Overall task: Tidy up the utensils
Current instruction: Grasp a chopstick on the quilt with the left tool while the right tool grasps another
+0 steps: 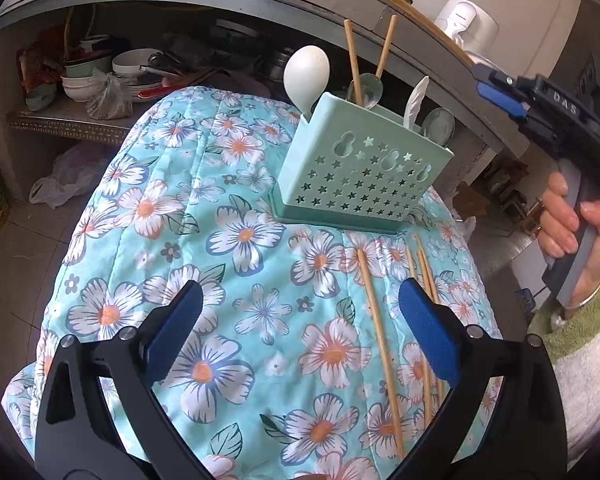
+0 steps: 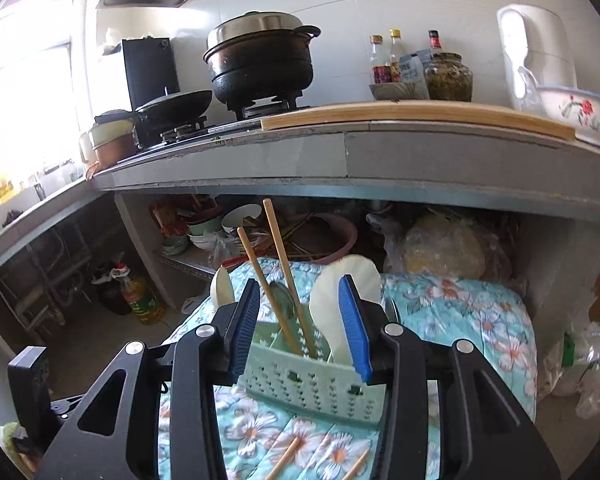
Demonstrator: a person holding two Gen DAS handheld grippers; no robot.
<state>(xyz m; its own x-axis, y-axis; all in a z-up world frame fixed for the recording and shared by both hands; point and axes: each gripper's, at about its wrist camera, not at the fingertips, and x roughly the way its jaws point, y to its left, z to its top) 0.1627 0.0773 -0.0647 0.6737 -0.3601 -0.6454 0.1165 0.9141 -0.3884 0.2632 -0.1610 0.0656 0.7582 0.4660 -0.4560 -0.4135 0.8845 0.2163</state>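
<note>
A mint-green perforated utensil holder (image 1: 360, 176) (image 2: 312, 380) stands on a floral quilted cloth (image 1: 220, 220). It holds a white spoon (image 1: 306, 72), two upright chopsticks (image 1: 352, 56) (image 2: 280, 264), metal spoons (image 1: 366, 88) and a white rice paddle (image 1: 416, 100) (image 2: 332, 292). Several loose chopsticks (image 1: 376, 320) (image 2: 286, 458) lie on the cloth in front of the holder. My left gripper (image 1: 300, 292) hangs open over the cloth, one loose chopstick below its gap. My right gripper (image 2: 300, 284) (image 1: 496, 88) is above the holder, open, with the upright chopsticks between its jaws and clear of both pads.
A grey counter (image 2: 340, 152) overhangs behind the holder, carrying a stove with a black pot (image 2: 260, 60), a wooden cutting board (image 2: 420, 116) and a flowered basin (image 2: 576, 112). Bowls (image 1: 100, 76) crowd the shelf beneath. An oil bottle (image 2: 140, 300) and plastic bags (image 1: 64, 176) sit on the floor.
</note>
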